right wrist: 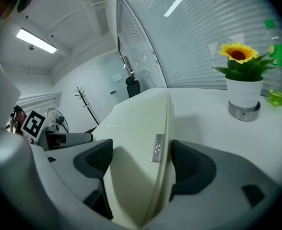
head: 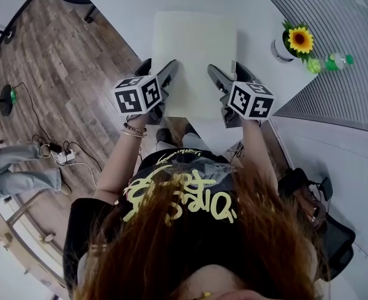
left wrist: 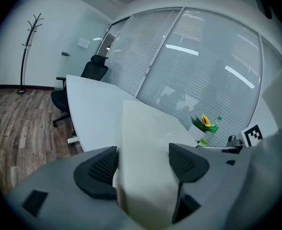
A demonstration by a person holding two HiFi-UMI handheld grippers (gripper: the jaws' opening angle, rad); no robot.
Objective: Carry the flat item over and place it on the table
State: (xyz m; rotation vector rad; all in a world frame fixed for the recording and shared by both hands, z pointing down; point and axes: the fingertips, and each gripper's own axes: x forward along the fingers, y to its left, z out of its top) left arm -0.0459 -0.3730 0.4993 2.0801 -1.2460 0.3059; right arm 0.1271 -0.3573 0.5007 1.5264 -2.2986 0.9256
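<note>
I hold the flat item (head: 193, 61), a cream-white slab, at its near edge with both grippers, over the near end of the white table (head: 121, 11). The left gripper (head: 159, 74) is shut on the slab's left side and the right gripper (head: 231, 77) on its right side. In the left gripper view the flat item (left wrist: 146, 147) fills the gap of the left gripper (left wrist: 143, 164). The right gripper view shows the flat item (right wrist: 136, 143) clamped in the right gripper (right wrist: 141, 164), with a small metal tag (right wrist: 157, 147) on its edge. Whether it touches the table cannot be told.
A potted sunflower (head: 295, 42) and a green bottle (head: 334, 61) stand on the table's right side. A black office chair (left wrist: 90, 73) sits at the table's far left end, and a coat rack (left wrist: 28, 47) stands by the wall. Another person's legs (head: 15, 167) and cables are on the wood floor to the left.
</note>
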